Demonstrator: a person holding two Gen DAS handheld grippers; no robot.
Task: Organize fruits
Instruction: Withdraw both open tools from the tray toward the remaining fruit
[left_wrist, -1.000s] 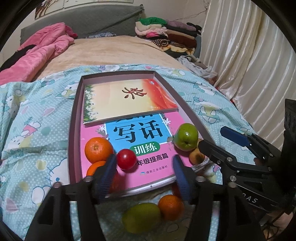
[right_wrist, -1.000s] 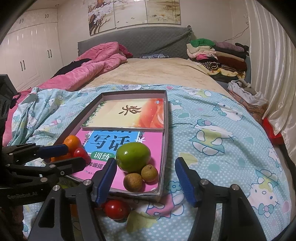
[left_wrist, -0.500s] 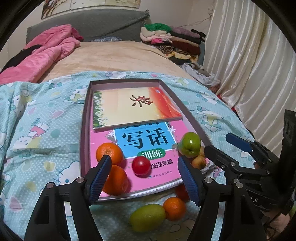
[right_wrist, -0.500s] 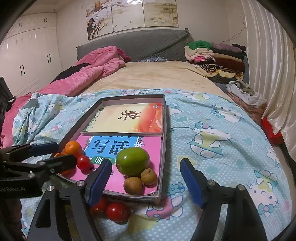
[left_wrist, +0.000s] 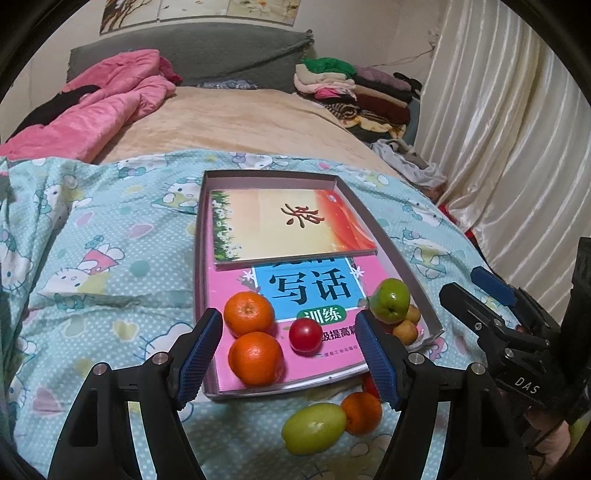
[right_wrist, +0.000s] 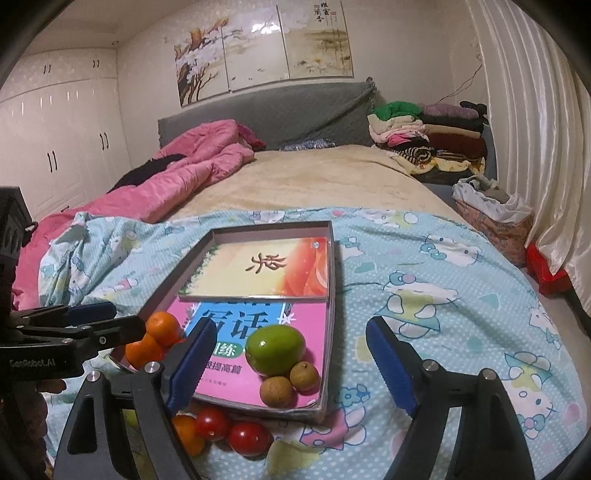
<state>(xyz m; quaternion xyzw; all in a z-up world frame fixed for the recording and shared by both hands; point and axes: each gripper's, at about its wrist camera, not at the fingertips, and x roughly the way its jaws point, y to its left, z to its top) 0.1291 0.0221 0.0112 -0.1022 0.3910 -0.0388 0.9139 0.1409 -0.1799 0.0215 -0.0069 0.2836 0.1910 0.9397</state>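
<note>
A shallow box (left_wrist: 201, 236) (right_wrist: 330, 280) lies on the bed with two books in it. On the pink book lie two oranges (left_wrist: 249, 314) (left_wrist: 255, 358), a red tomato (left_wrist: 305, 336), a green fruit (left_wrist: 390, 301) (right_wrist: 275, 349) and two small brown fruits (right_wrist: 276, 391). On the blanket before the box lie a green fruit (left_wrist: 314, 428), an orange (left_wrist: 361, 412) and two red tomatoes (right_wrist: 248, 438). My left gripper (left_wrist: 291, 354) is open and empty above the box's near edge. My right gripper (right_wrist: 291, 365) is open and empty above the box's right corner.
A light-blue cartoon blanket (left_wrist: 110, 258) covers the near bed. A pink quilt (left_wrist: 96, 110) lies far left, folded clothes (left_wrist: 351, 85) far right. Curtains (left_wrist: 498, 129) hang at the right. A lined basket (right_wrist: 491, 214) and a red thing (right_wrist: 546, 269) sit by the bed.
Both grippers have pulled back and risen from the box. The left gripper's fingers no longer flank the red tomato, which lies free on the pink book. More of the room shows.
</note>
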